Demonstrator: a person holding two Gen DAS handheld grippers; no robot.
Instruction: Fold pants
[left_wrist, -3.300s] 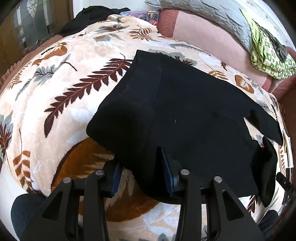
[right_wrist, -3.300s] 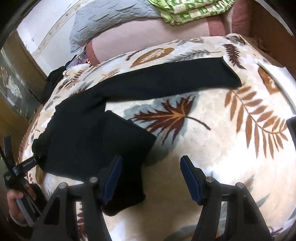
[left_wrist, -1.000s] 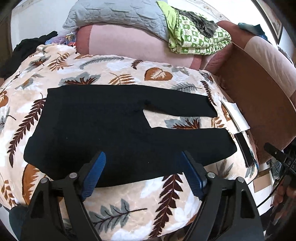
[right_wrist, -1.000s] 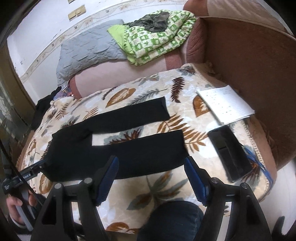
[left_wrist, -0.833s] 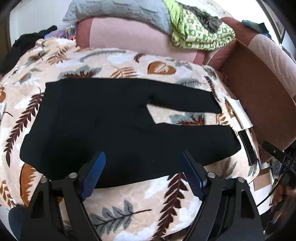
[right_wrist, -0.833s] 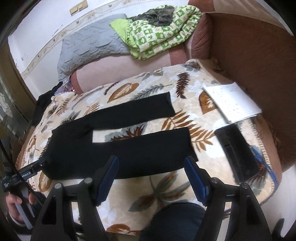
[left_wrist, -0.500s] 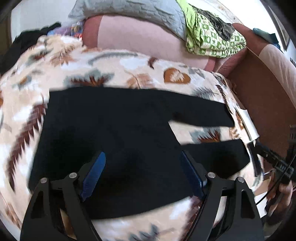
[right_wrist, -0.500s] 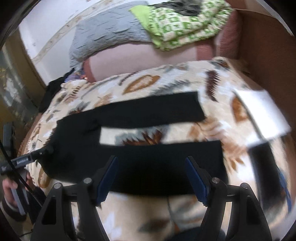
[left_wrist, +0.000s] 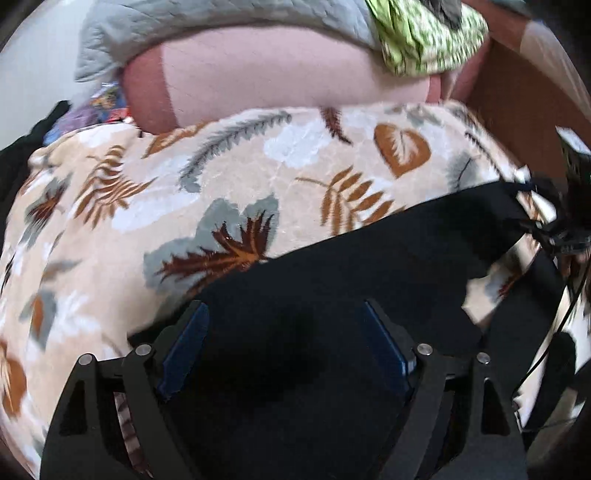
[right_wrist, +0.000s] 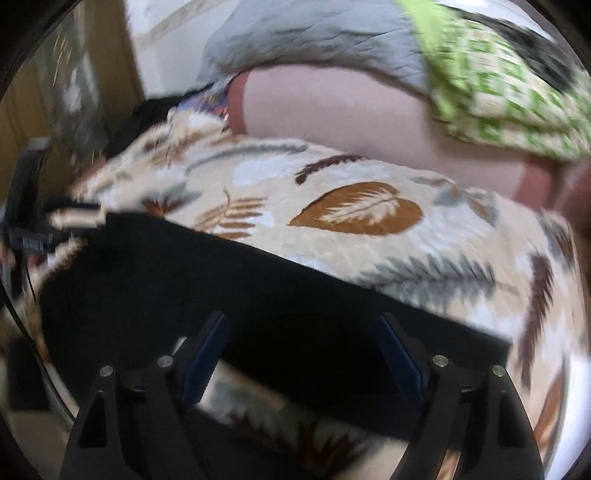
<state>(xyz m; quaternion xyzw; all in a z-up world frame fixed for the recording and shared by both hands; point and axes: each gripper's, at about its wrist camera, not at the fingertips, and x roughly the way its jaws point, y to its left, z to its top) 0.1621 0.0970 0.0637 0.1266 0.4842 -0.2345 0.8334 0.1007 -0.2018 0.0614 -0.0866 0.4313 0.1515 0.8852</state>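
Two grippers: both hover low over the garment, each with its blue-padded jaws spread wide and nothing between them.
Left gripper: the black two-finger left gripper (left_wrist: 284, 343) sits above the broad upper part of the pants, near the waist end.
Right gripper: the black two-finger right gripper (right_wrist: 301, 356) sits above the far leg, fabric showing between and under its fingers.
Task item: the plain black soft-knit pants (left_wrist: 369, 266) lie flat on the bed, waist toward the left gripper's side, two legs running toward the right with a strip of blanket showing between them (right_wrist: 229, 398).
Surface: a plush cream blanket printed with brown and grey leaves (left_wrist: 236, 173), quilted and slightly domed.
Handling, as a judgement: the pants look light, limp and non-fragile; they will drape and sag rather than hold shape, and the fuzzy blanket may cling and drag the lower layer.
Where to grip, as a judgement: pinch at edges or corners, such as the waistband edge and a leg hem, lifting only one layer cleanly.
Texture: matte, smooth, no visible pockets or seams; blur hides fine detail.
Background: a pale pink rounded bolster cushion (right_wrist: 362, 110), a grey quilted cover (left_wrist: 207, 33) and a green-and-white patterned cloth bundle (right_wrist: 509, 92) lie beyond.
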